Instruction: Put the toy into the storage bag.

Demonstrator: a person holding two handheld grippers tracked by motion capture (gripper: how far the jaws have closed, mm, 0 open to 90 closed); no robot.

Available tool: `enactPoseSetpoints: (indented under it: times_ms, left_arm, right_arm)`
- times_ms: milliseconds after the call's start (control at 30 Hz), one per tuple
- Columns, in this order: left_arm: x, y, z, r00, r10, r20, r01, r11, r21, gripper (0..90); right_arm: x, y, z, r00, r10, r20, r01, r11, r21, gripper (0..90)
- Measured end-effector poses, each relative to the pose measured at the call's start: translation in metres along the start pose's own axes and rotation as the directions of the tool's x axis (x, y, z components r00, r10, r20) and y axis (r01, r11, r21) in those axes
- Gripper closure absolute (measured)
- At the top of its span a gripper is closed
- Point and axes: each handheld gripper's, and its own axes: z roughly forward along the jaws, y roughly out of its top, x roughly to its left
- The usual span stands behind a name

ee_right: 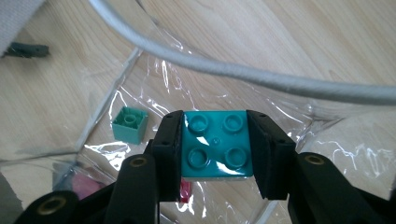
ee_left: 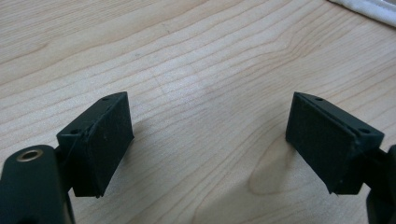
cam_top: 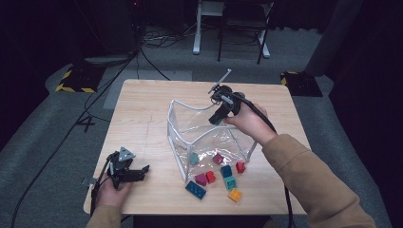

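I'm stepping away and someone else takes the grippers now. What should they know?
Right gripper: shut on a teal brick, held over the open clear bag.
Left gripper: open, holding nothing, low over the bare table, left of the bag.
Done: a green brick and a few more lie in the bag.
Left: release the teal brick, then bag the loose bricks at the bag's near edge.

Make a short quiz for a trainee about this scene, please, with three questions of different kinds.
1. True or false: the right gripper holds a teal brick.
2. What does the right gripper hang over? A) the clear bag B) the bare table C) the floor
3. Fill in: the left gripper is ____, with nothing between its jaws.

Key: 1 true; 2 A; 3 open
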Motion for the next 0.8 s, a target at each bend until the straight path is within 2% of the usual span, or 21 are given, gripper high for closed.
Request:
enactPoseSetpoints:
  times_ms: [300,433,500,567,633,800]
  left_arm:
    - [0.0,0.0,0.0,1.0,0.0,0.0,0.0,1.0,0.0,15.2]
    - [0.0,0.0,0.0,1.0,0.001,0.0,-0.001,1.0,0.0,15.2]
    - [0.0,0.0,0.0,1.0,0.0,0.0,0.0,1.0,0.0,15.2]
    - [0.0,0.0,0.0,1.0,0.0,0.0,0.0,1.0,0.001,15.2]
    - [0.0,0.0,0.0,1.0,0.0,0.0,0.0,1.0,0.0,15.2]
    - [0.0,0.0,0.0,1.0,0.0,0.0,0.0,1.0,0.001,15.2]
  right_arm:
    - [-0.001,-0.002,0.01,0.9999,-0.002,-0.017,0.003,0.999,0.042,58.7]
    - [-0.002,-0.003,0.01,0.9998,-0.018,-0.013,0.019,0.999,0.051,58.3]
    - [-0.002,-0.003,0.008,0.9997,-0.02,-0.012,0.02,0.999,0.041,55.0]
    - [-0.001,-0.004,0.005,0.999,-0.043,0.011,0.043,0.999,0.015,47.6]
    - [-0.001,-0.006,0.001,0.9972,-0.068,0.032,0.068,0.998,-0.012,46.8]
    - [-0.001,-0.012,-0.013,0.9969,-0.049,0.062,0.054,0.996,-0.075,44.5]
